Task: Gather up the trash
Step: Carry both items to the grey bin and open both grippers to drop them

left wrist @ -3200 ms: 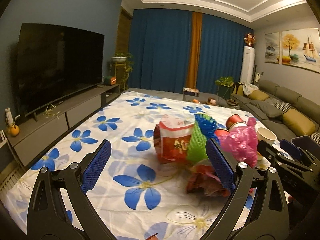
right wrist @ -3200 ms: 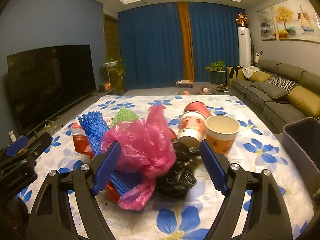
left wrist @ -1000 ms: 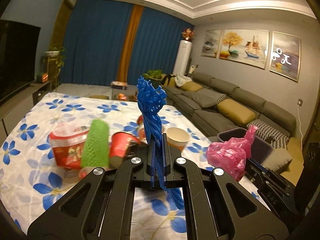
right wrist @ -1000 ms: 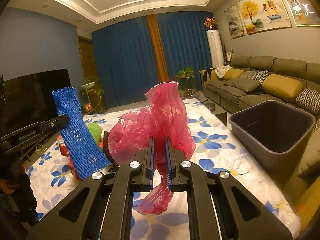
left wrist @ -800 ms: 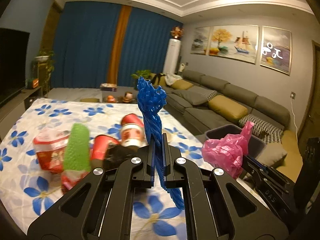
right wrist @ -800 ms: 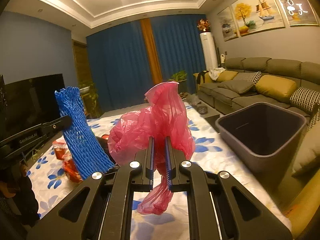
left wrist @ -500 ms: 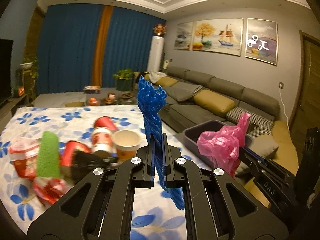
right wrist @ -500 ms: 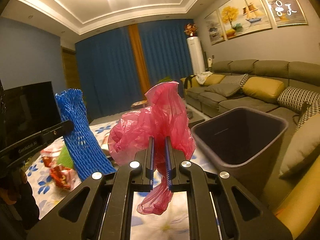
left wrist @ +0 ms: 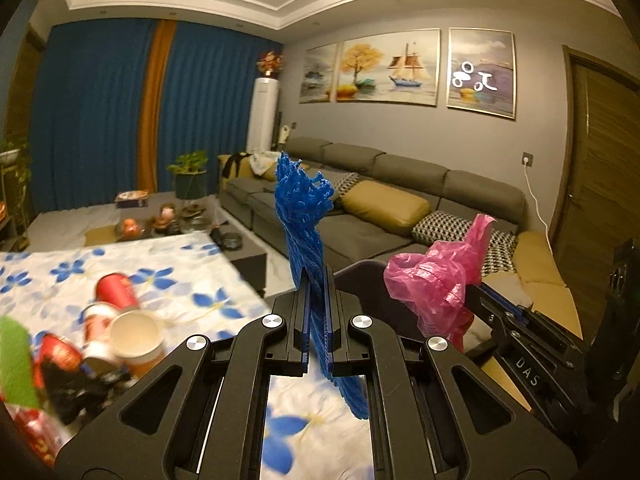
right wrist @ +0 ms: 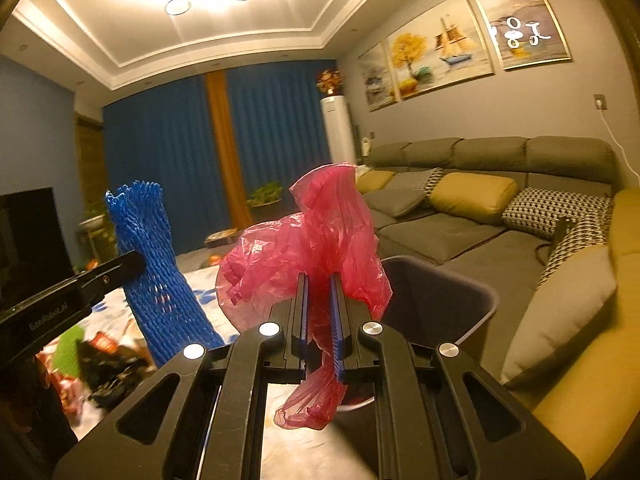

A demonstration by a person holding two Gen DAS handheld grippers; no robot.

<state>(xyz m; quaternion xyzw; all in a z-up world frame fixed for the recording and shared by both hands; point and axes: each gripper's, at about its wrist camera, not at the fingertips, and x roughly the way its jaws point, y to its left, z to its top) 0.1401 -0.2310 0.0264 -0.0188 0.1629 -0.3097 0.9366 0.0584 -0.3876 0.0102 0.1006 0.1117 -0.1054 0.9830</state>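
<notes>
Left tongs [left wrist: 317, 280]: pressed together on the blue net [left wrist: 303, 208], pinched near its middle. The net stands up above the pads and a tail hangs below them.

Right tongs [right wrist: 319, 288]: pressed together on the pink bag [right wrist: 308, 236]. The bag is crumpled, bulging up and to the left of the pads; a twisted end dangles below.

Both items are held in the air, side by side, the net to the left of the bag.

Bin [right wrist: 440, 300]: dark, open-topped, just behind and to the right of the bag in the right wrist view. From the left wrist view its rim [left wrist: 360, 266] shows between the net and the bag.

Remaining trash on the flowered cloth [left wrist: 192, 276], low left: red cups [left wrist: 118, 292], a paper cup [left wrist: 136, 334] lying mouth toward the camera, a green net [left wrist: 16, 364], something black [left wrist: 68, 392]. This part is motion-blurred.

Sofa [left wrist: 400, 200] with yellow and chequered cushions along the right wall, beyond the bin.
</notes>
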